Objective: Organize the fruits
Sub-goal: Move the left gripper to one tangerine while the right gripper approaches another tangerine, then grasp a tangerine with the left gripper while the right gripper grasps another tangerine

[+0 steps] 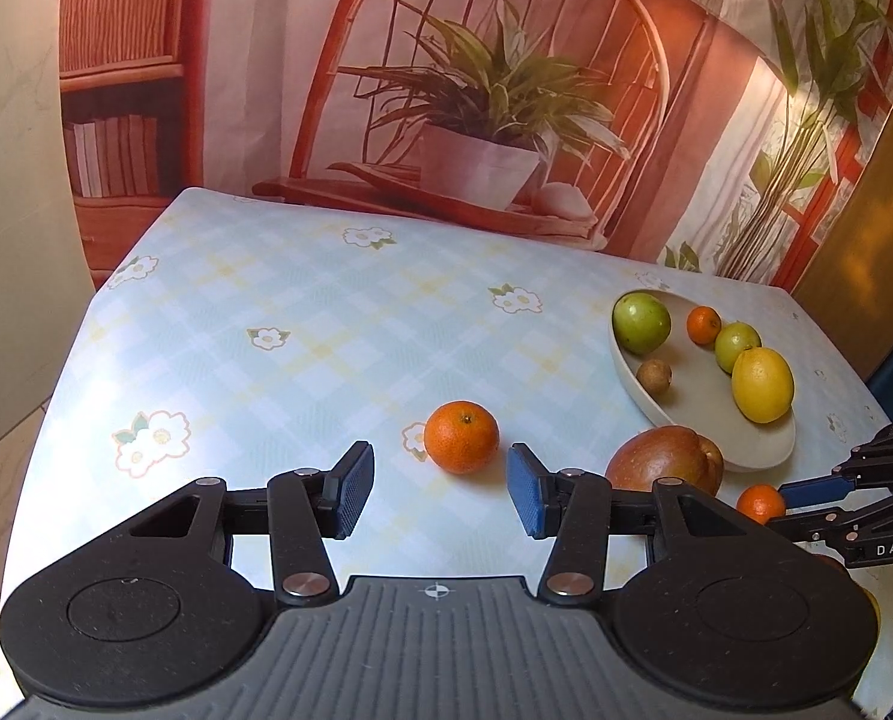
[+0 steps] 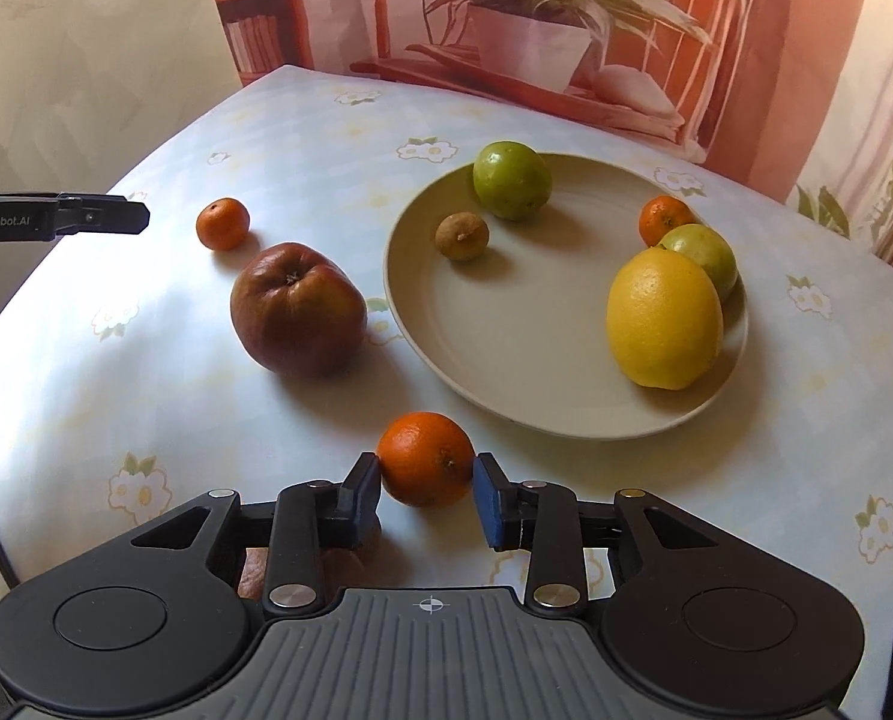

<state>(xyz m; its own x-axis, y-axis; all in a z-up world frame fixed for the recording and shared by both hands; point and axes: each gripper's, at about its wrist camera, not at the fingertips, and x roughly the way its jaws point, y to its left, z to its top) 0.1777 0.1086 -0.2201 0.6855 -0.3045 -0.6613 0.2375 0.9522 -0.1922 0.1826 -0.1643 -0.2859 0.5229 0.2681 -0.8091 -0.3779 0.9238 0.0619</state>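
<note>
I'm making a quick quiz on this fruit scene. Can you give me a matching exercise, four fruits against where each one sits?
Things:
1. lemon
2. red apple
3. mandarin at the right gripper
4. mandarin ahead of the left gripper

Places:
A. on the tablecloth, beside the plate's left rim
B. between two blue pads
C. on the plate, touching a green fruit
D. alone on the tablecloth, beyond open jaws

Pairs: 1-C, 2-A, 3-B, 4-D

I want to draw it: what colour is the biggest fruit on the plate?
Bright yellow: the big oval lemon on the round beige plate, clearest in the right wrist view.
</note>
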